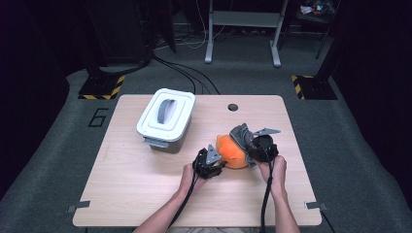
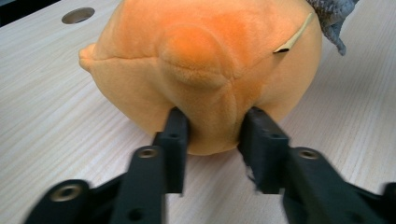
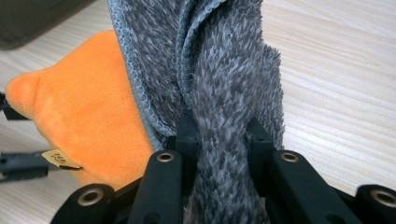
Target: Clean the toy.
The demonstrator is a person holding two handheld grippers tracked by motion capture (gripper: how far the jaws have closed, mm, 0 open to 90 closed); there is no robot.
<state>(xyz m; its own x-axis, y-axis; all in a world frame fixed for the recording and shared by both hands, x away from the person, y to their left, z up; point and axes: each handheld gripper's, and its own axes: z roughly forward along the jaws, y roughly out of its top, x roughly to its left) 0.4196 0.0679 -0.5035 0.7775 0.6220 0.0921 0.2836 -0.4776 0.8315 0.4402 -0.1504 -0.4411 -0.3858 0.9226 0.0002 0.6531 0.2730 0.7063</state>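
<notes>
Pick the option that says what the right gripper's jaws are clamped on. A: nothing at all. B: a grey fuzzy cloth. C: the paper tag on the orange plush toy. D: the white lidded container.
B: in the right gripper view the right gripper has its jaws pressed into a bunched fold of the grey fuzzy cloth, which lies against the orange plush toy.

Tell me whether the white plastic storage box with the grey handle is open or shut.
Shut. In the high view the white plastic storage box has its lid seated flat on top, grey handle lying in the lid's recess, and none of its inside shows.

One plush toy (image 1: 232,151), one cloth (image 1: 241,133), one bin (image 1: 165,119)
</notes>
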